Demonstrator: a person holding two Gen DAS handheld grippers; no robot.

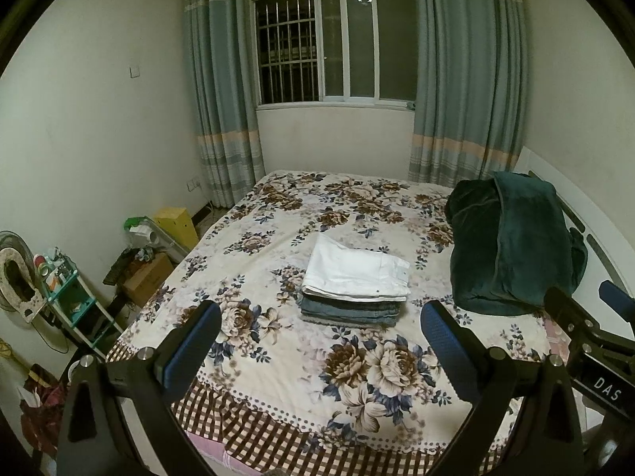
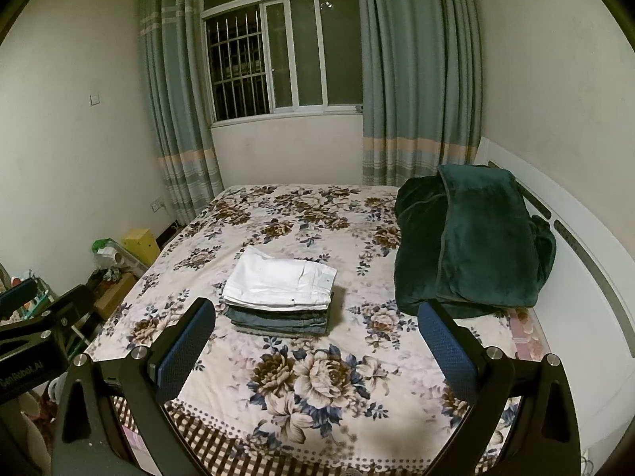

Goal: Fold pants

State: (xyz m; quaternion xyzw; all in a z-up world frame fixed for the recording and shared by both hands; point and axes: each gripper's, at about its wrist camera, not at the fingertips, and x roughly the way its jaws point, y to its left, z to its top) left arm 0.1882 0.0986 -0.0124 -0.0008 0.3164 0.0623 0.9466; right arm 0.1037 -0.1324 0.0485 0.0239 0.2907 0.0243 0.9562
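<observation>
Left wrist view: my left gripper [image 1: 319,347] and right gripper [image 2: 317,343] hang wide open, holding nothing, back from the bed [image 1: 278,361]. The white pants [image 1: 356,269] lie folded on a darker pile [image 1: 349,311], maybe jeans, so I think folding is done.

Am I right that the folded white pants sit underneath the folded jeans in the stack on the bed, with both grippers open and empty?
Not quite: both wrist views show the white pants on top of the folded jeans, not underneath. The rest holds: the stack is on the bed, and the left gripper and right gripper are open and empty.
</observation>
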